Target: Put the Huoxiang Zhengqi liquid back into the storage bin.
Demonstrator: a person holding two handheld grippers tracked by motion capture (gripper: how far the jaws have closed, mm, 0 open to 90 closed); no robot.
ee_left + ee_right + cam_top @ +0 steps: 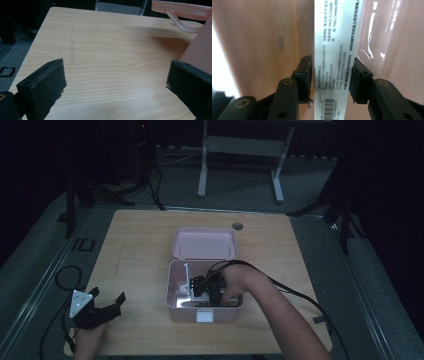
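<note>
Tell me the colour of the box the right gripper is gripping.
White, with dark print and a barcode, on the box between the right gripper jaws; clearest in the right gripper view.

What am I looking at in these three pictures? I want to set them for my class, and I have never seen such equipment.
A person at a wooden table holds a hand-operated tool with two black jaws in each hand. One picture looks down from above; the other two come from cameras riding on the tools. On the table stands a pink box with its lid open. The right gripper reaches into the box, and its jaws sit against both sides of a white printed carton, apparently gripping it. The left gripper waits open, holding nothing, near the table's front left corner.
</note>
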